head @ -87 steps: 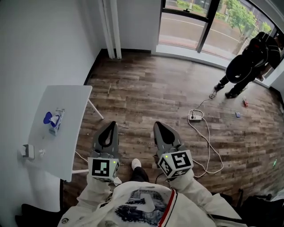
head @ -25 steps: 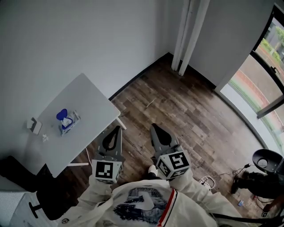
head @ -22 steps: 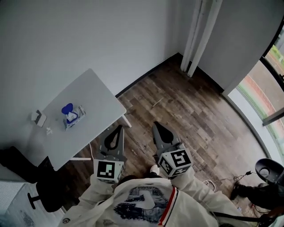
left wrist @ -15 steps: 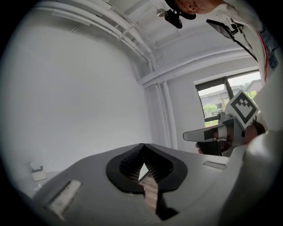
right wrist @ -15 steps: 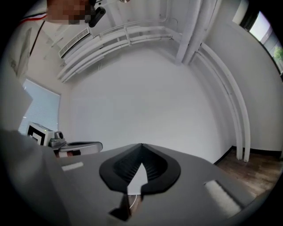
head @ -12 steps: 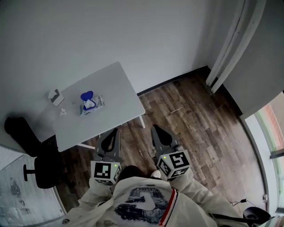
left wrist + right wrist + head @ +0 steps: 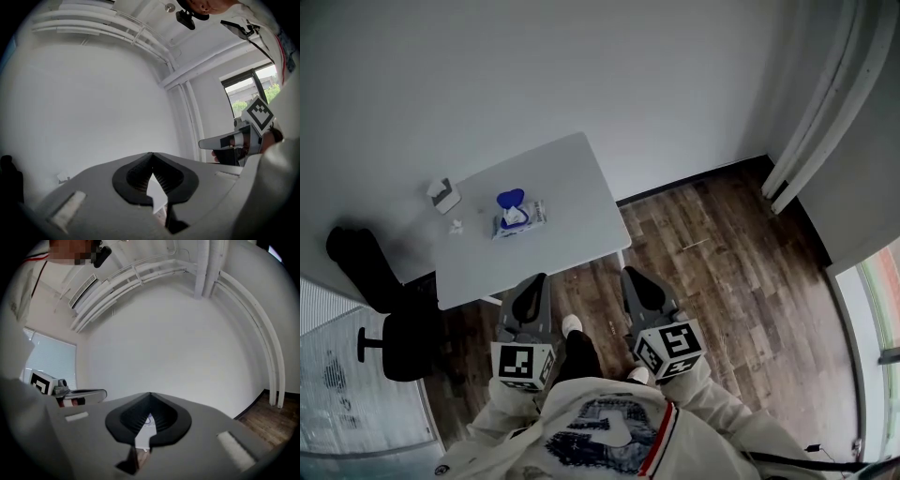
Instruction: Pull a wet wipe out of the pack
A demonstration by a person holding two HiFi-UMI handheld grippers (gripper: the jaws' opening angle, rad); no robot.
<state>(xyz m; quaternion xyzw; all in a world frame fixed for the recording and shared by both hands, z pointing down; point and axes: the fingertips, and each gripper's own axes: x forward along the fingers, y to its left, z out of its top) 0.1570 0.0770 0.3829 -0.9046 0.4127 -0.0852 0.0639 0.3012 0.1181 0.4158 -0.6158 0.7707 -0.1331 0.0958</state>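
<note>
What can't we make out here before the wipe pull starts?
- Wipe pack: head view, too small to read its print or tell whether a wipe sticks out under the open blue lid.
- Table: both gripper views, the shut jaws cover nearly all of it.
- Small white box and scrap left of the pack: head view, too small to identify.
</note>
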